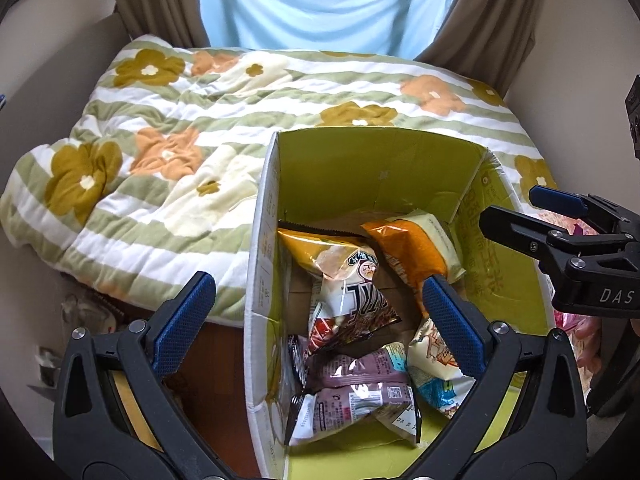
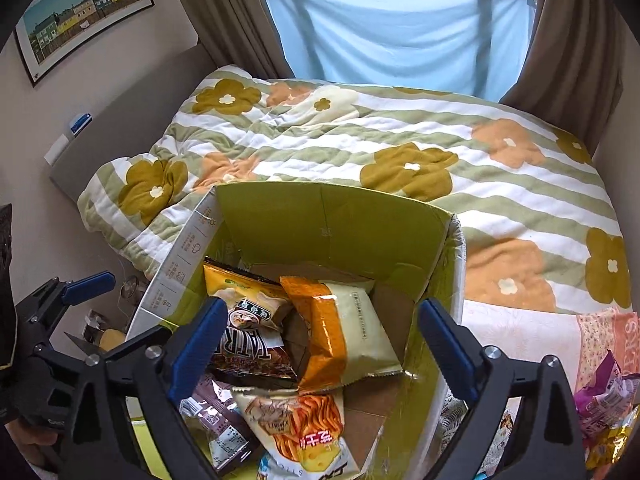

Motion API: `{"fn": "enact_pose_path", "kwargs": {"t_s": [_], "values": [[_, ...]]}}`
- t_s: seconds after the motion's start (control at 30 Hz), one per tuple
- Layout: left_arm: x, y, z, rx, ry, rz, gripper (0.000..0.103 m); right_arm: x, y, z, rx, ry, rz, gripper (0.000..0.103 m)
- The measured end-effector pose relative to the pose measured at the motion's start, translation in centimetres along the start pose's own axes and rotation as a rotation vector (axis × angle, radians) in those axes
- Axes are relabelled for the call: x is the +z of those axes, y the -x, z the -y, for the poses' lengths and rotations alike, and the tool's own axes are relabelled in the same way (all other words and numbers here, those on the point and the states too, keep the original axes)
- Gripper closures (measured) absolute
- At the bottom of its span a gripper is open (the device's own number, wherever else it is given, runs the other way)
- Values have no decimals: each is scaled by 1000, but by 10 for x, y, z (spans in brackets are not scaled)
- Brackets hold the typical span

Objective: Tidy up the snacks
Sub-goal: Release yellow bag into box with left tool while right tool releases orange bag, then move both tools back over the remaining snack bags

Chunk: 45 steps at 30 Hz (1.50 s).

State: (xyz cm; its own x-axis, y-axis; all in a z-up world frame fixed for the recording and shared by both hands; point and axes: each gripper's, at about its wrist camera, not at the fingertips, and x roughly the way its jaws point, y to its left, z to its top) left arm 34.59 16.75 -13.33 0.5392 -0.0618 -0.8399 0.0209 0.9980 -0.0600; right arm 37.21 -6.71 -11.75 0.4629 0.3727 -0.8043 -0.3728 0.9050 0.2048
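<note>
A yellow-green cardboard box (image 1: pixel 360 168) stands open against the bed; it also shows in the right wrist view (image 2: pixel 332 216). Inside lie several snack bags: an orange-and-cream bag (image 1: pixel 416 248) (image 2: pixel 344 328), a dark brown-and-white bag (image 1: pixel 352 300) (image 2: pixel 248 340), a purple bag (image 1: pixel 356 388) (image 2: pixel 216 416), and a noodle-print bag (image 2: pixel 304 428) (image 1: pixel 436 364). My left gripper (image 1: pixel 320 308) is open and empty above the box's left wall. My right gripper (image 2: pixel 324 340) is open and empty above the box; it also shows at the right of the left wrist view (image 1: pixel 508 208).
A bed with a green-striped floral quilt (image 1: pixel 180 140) (image 2: pixel 400 152) lies behind the box. More snack bags (image 2: pixel 608 404) lie on pink cloth at the right. Curtains and a blue sheet (image 2: pixel 400 28) hang at the back. Clutter (image 1: pixel 88 316) lies on the floor at the left.
</note>
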Motion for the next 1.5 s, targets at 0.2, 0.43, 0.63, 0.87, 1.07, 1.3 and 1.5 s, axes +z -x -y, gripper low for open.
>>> {"fn": "enact_pose_path", "kwargs": {"t_s": [0.2, 0.43, 0.63, 0.87, 1.07, 1.3, 1.5], "values": [[-3, 9, 6, 5, -11, 11, 0, -10, 15, 0, 6, -14, 22, 8], [-11, 34, 16, 14, -32, 41, 0, -21, 42, 0, 9, -36, 63, 8], [-19, 63, 21, 8, -49, 89, 0, -34, 77, -4, -18, -48, 116, 8], [-24, 86, 40, -67, -97, 122, 0, -53, 115, 14, -54, -72, 126, 8], [-34, 91, 81, -113, -145, 116, 0, -80, 149, 49, -73, -150, 156, 8], [-52, 94, 155, -127, -178, 108, 0, -114, 179, 108, -96, -178, 157, 8], [-73, 88, 235, -143, -220, 75, 0, -145, 203, 168, -101, -141, 131, 8]]}}
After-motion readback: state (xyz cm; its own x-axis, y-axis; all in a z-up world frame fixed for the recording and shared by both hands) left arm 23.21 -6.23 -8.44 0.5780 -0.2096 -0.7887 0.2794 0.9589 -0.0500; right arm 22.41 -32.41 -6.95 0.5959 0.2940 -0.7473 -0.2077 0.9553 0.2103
